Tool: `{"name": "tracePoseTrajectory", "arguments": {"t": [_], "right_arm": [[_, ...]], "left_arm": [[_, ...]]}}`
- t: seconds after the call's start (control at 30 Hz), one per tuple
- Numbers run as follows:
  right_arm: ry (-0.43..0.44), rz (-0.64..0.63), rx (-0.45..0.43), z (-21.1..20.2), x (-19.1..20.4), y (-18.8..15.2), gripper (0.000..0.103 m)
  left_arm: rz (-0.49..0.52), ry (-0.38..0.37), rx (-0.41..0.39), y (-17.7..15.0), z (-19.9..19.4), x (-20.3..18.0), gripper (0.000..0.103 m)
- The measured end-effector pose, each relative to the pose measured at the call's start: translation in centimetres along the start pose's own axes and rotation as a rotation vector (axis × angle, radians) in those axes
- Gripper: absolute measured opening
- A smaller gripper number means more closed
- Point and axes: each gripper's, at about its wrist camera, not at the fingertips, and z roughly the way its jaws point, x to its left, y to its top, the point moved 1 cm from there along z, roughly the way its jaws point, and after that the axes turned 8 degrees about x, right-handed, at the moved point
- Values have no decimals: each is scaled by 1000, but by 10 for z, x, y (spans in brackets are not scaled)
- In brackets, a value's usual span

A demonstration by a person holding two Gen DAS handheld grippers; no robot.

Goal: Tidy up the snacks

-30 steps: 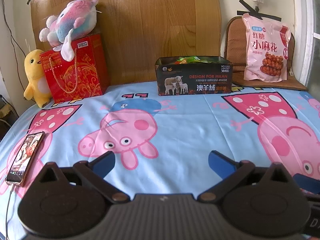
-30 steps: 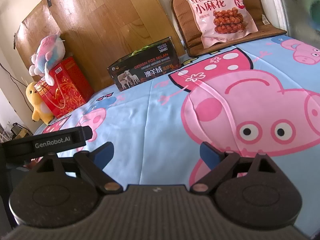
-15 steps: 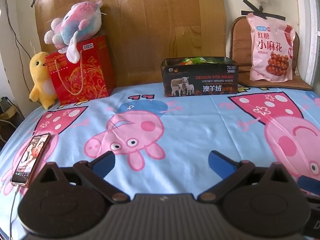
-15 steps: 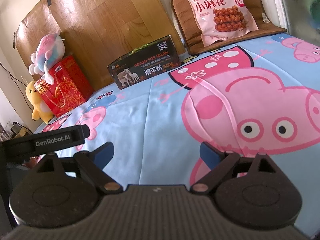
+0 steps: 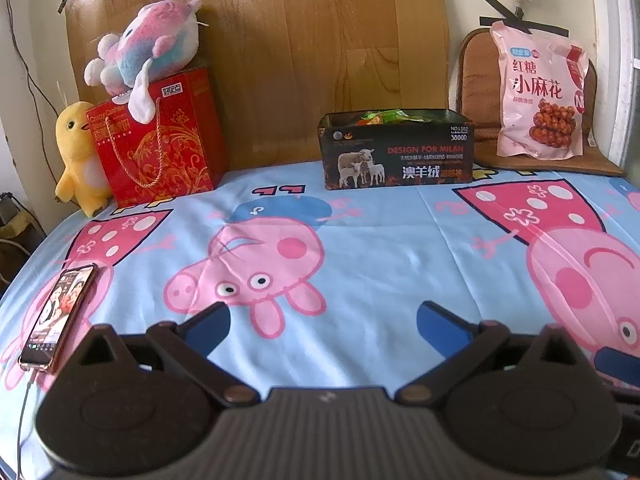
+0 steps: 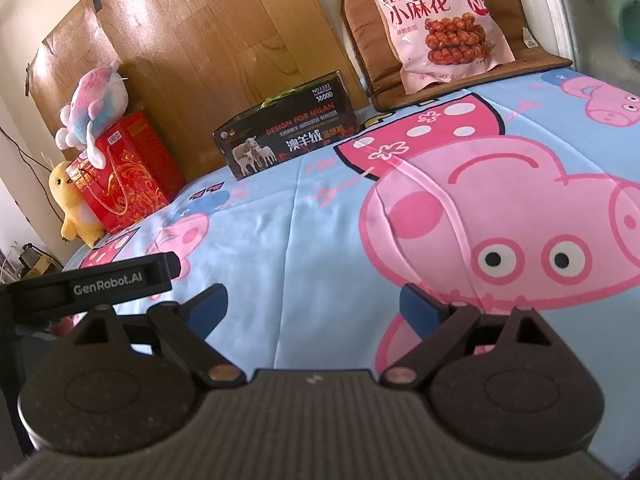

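A: Entry, left to right. Far left on the bedsheet (image 5: 380, 248): phone (image 5: 56, 316), yellow duck toy (image 5: 78, 156), red gift bag (image 5: 156, 140) with a plush fish (image 5: 148, 44) on top. None are task items.

B: Centre?

A: Black box (image 5: 396, 152) against the wooden board (image 5: 312, 40), open at the top, green and orange packets showing above its rim. Long axis runs left-right, printed face toward the grippers.

B: Right side?

A: 1 pink snack bag (image 5: 540, 92), propped upright against a brown cushion (image 5: 476, 92), just beside the box and apart from it. Long axis near vertical, printed front facing us, sealed top edge up, leaning back slightly.

B: Grippers?

A: Left gripper (image 5: 320, 320) spread wide, nothing between the fingers, low over the sheet, well short of box and bag. Right gripper (image 6: 312, 304) likewise spread and empty, pointing toward the bag in its own view (image 6: 436, 20).

B: Handling estimate for the bag?

A: Judged: light, soft film, glossy so likely slippery, contents brittle. A squeeze across the belly could crush the pieces. Better hold: pinch the flat top seal or an upper corner, where the film is doubled and nothing is inside.

B: Risk?

A: Bag may swing or slump once off the cushion. It looks taller than the box is deep, so it probably goes in laid flat or angled.
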Motion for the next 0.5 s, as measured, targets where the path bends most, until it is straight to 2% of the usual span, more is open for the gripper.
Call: {"name": "tracePoseTrajectory", "arguments": {"t": [0.5], "right_arm": [[-4,-10,-12,-1,1,1,95]], "left_arm": [[-2,-17,10,-1,0,0,103]]}}
